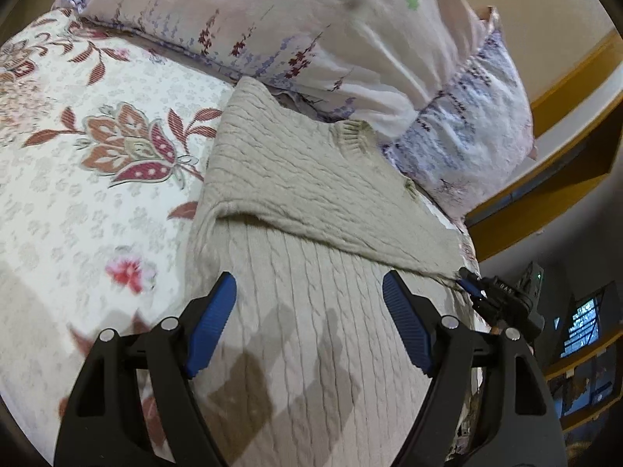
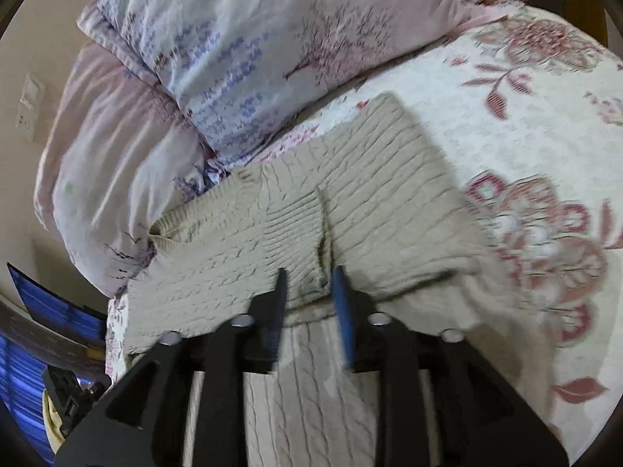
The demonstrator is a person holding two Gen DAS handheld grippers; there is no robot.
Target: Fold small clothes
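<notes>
A beige cable-knit sweater (image 1: 296, 179) lies on a floral bedspread (image 1: 97, 179), its upper part folded down over the body. My left gripper (image 1: 309, 295) is open and empty just above the sweater's body. The right gripper shows at the sweater's right edge in the left wrist view (image 1: 473, 288). In the right wrist view the sweater (image 2: 373, 194) has a sleeve folded across it. My right gripper (image 2: 309, 284) is narrowed around a bunched fold of the sweater's edge; the jaws stand a small gap apart with knit between them.
Two floral pillows (image 1: 311, 23) lie at the head of the bed, touching the sweater's collar end; they also show in the right wrist view (image 2: 241, 50). A wooden bed frame (image 1: 576, 78) and a dark window (image 1: 580, 323) are beyond the bed's right edge.
</notes>
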